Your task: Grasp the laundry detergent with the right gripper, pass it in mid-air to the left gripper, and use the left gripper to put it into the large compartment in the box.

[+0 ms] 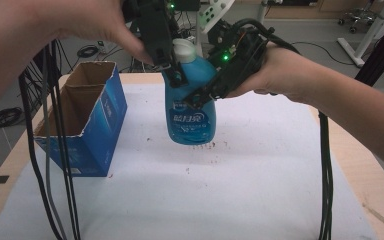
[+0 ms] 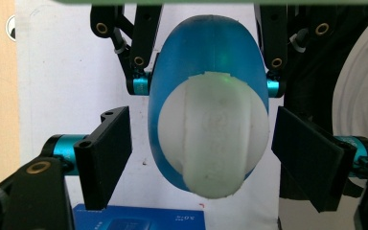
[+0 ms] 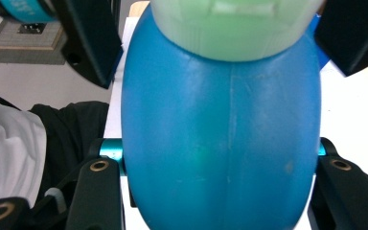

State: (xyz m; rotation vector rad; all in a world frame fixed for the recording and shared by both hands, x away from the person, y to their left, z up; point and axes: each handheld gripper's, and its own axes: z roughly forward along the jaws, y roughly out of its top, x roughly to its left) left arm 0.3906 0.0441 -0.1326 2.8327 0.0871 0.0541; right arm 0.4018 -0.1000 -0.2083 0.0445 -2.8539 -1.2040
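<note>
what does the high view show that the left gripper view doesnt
The high view alone shows the open blue carton at the table's left, the bottle's label, both hands, and the right tongs clamped on the blue bottle. The left gripper view alone looks straight down on the white cap, with the left tongs standing either side of it, not touching. Both show the bottle and the white table cover.

Soft, even indoor light falls across the white table cover [image 1: 260, 175], casting only faint shadows. Green indicator glow tints the close-up bottle cap [image 3: 235, 28], which sits blurred and out of focus.
</note>
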